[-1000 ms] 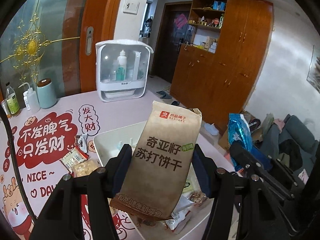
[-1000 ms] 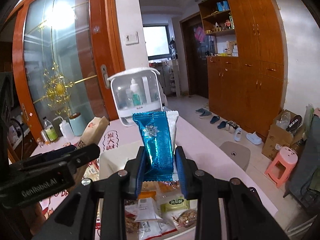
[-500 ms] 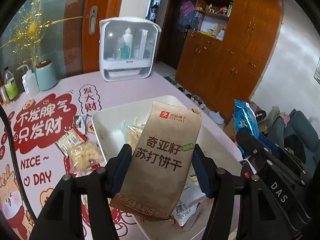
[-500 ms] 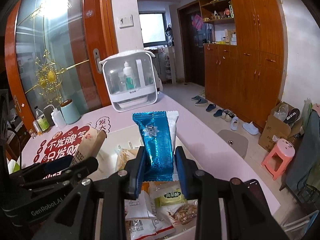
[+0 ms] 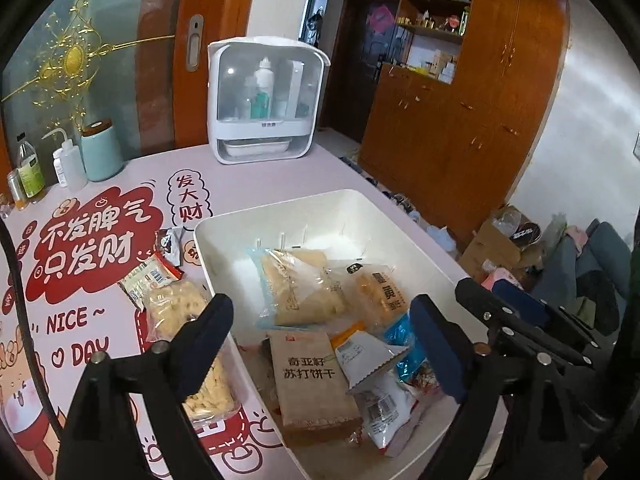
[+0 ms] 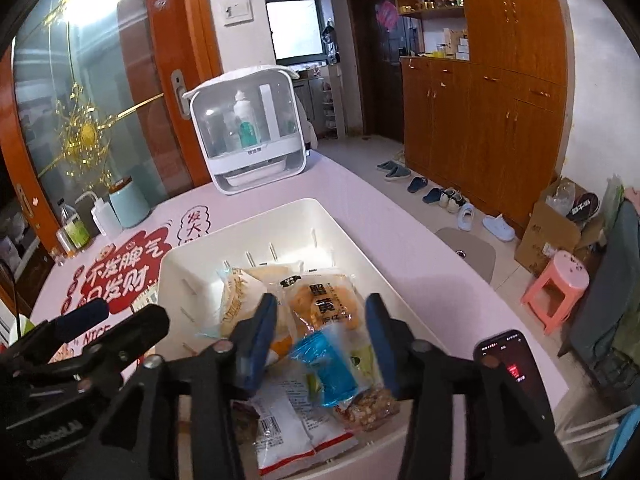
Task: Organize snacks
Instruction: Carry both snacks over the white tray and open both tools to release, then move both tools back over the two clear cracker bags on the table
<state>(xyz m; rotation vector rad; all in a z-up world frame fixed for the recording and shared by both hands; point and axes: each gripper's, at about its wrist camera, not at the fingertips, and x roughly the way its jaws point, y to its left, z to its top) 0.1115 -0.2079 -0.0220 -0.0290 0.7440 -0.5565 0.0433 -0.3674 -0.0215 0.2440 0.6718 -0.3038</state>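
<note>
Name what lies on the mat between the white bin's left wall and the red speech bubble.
In the left wrist view, three snack packets lie beside the white bin.

Ahead of me the pink table [image 5: 280,176] runs to its far edge, where a white clear-fronted cabinet [image 5: 264,100] stands with bottles inside. At the far left corner sit a mint canister [image 5: 101,150], a white squeeze bottle [image 5: 66,164] and a green-labelled bottle [image 5: 30,168]. Behind them I see a frosted glass door with gold ornament [image 6: 80,120] in an orange wooden frame [image 5: 192,48]. To my right a tall wooden wardrobe [image 6: 500,92] with open shelves lines the white wall. Slippers [image 6: 420,188] lie along its foot on the tiled floor, beside a cardboard box [image 6: 552,232] and a pink stool [image 6: 560,288]. Daylight comes through a window [image 6: 296,28] beyond the doorway.
</note>
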